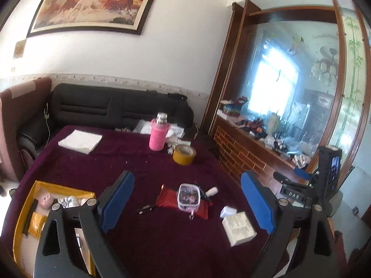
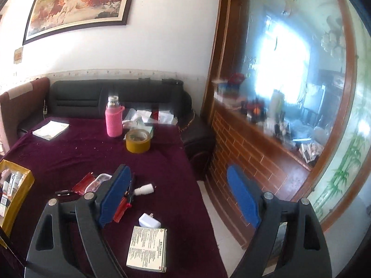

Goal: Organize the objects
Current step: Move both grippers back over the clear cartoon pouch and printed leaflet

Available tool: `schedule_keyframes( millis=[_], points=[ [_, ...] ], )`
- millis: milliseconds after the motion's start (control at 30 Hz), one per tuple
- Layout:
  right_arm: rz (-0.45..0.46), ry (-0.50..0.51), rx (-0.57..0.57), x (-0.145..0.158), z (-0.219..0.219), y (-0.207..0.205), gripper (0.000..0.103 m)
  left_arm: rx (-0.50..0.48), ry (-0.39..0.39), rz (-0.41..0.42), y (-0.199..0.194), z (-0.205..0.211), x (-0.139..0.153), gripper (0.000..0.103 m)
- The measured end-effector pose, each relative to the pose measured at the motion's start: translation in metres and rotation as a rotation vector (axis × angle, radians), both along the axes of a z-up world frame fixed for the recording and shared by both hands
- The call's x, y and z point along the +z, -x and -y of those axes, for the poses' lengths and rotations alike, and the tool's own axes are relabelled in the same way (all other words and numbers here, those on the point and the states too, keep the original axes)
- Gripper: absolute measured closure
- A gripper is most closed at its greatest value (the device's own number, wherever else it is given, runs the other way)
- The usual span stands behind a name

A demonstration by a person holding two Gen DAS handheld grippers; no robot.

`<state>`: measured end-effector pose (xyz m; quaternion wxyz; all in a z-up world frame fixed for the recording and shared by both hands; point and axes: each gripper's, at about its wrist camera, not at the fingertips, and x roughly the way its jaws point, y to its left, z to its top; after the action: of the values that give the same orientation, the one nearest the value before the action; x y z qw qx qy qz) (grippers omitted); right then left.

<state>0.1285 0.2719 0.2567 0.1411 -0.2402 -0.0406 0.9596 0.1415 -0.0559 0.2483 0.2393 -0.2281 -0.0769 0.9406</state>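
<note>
On the purple cloth point(image 1: 162, 243) in front of us the loose things lie scattered, and both our grippers hang above them with nothing between the blue pads. We see the left gripper point(image 1: 187, 202) with its jaws wide apart, and the right gripper point(image 2: 179, 195) stands wide too, out over the table's right edge; neither touches anything.

Between the left fingers we see a small clear pouch point(image 1: 189, 197) resting on a red packet point(image 1: 169, 198), whose long axis runs roughly left to right. A black pen point(image 1: 146, 208) lies just left of the packet, its length running left to right and slightly toward us. A white bottle point(image 2: 145, 188) lies on its side past the packet, cap pointing right.

Nearer us sit a white charger point(image 2: 149, 220), prongs pointing away, and a flat white box point(image 2: 147, 247), its long axis running away from us.

At far left the yellow box point(image 1: 20, 222) holds several small items. A pink bottle point(image 1: 158, 135) stands upright at the back, a tape roll point(image 1: 184, 154) just beside it.
</note>
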Motion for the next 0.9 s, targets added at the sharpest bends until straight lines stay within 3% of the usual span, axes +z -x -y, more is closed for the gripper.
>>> schedule_keyframes(
  millis=[100,167,233,367,467,600,700,733,833,900],
  points=[
    [0.091,0.055,0.033,-0.028,0.006,0.015,0.017,0.002,0.05,0.18,0.025,-0.001,-0.06,0.013],
    [0.161,0.095,0.099,-0.045,0.019,0.03,0.017,0.002,0.043,0.316,0.038,0.007,-0.101,0.013],
    [0.23,0.132,0.143,-0.059,0.035,0.049,0.018,0.013,0.047,0.379,0.042,0.011,-0.129,0.013],
    [0.352,0.185,0.178,-0.081,0.059,0.097,0.018,0.005,0.097,0.363,0.034,0.015,-0.151,0.013],
    [0.422,0.291,0.159,-0.097,0.064,0.14,0.018,0.011,0.115,0.319,0.032,0.023,-0.153,0.013],
    [0.475,0.344,0.115,-0.115,0.082,0.189,0.018,0.036,0.087,0.306,0.037,0.049,-0.155,0.013],
    [0.492,0.391,0.19,-0.118,0.102,0.217,0.018,0.061,0.062,0.31,0.044,0.067,-0.159,0.013],
    [0.513,0.398,0.197,-0.12,0.105,0.227,0.018,0.071,0.054,0.315,0.046,0.072,-0.161,0.013],
    [0.567,0.293,0.045,-0.137,0.1,0.25,0.018,0.085,0.017,0.33,0.05,0.087,-0.165,0.013],
    [0.587,0.277,-0.005,-0.149,0.089,0.252,0.018,0.088,0.002,0.326,0.051,0.095,-0.167,0.013]
  ],
)
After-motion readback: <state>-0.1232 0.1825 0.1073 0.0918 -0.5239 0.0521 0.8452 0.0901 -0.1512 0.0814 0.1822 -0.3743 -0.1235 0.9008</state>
